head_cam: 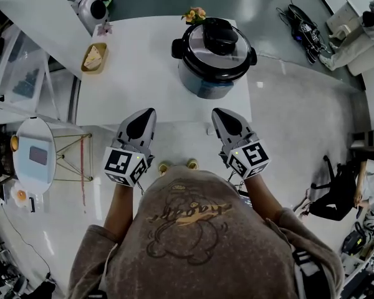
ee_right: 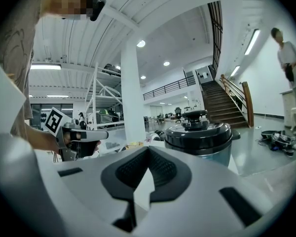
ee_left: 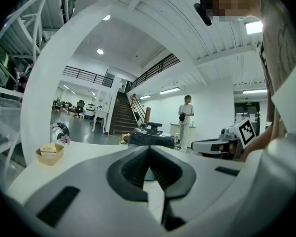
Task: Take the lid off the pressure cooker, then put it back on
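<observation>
The pressure cooker stands near the far right of the white table, its black lid seated on the silver body. The cooker also shows in the left gripper view and, closer, in the right gripper view. My left gripper hovers over the table's near edge, left of the cooker and well short of it, jaws shut with nothing between them. My right gripper is level with it, just in front of the cooker, also shut and holding nothing.
A small wooden tray with a piece of cake sits at the table's left edge, a small flower behind the cooker. A round side table stands on the left. A person stands in the background; another sits at the right.
</observation>
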Tool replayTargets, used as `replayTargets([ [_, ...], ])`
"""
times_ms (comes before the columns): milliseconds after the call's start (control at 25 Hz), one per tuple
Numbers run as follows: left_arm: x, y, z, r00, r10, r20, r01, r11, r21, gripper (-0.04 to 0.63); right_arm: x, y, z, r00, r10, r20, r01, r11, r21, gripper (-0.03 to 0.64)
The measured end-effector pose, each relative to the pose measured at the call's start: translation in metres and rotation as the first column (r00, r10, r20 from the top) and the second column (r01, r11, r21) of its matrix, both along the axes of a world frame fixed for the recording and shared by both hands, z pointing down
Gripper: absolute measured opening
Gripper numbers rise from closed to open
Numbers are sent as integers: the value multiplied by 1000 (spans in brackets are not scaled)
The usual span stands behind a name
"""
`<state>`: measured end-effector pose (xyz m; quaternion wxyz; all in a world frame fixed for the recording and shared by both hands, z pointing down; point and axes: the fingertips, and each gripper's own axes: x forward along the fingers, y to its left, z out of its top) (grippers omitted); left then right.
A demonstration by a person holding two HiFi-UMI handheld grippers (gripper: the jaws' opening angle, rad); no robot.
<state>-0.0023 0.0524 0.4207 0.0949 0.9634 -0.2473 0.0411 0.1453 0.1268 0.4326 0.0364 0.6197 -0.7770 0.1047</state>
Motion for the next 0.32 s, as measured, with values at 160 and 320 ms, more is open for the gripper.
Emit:
replayTargets([
  [160,4,-1,3,1000,5,8,-5,1000,-3,3,5,-3,1,1000,3,3,-3,1000,3,-5],
  [320,8,-4,6,1000,6,12,-6,1000,-6,3,8,-5,1,1000,3,5,-3,1000,6,-5],
])
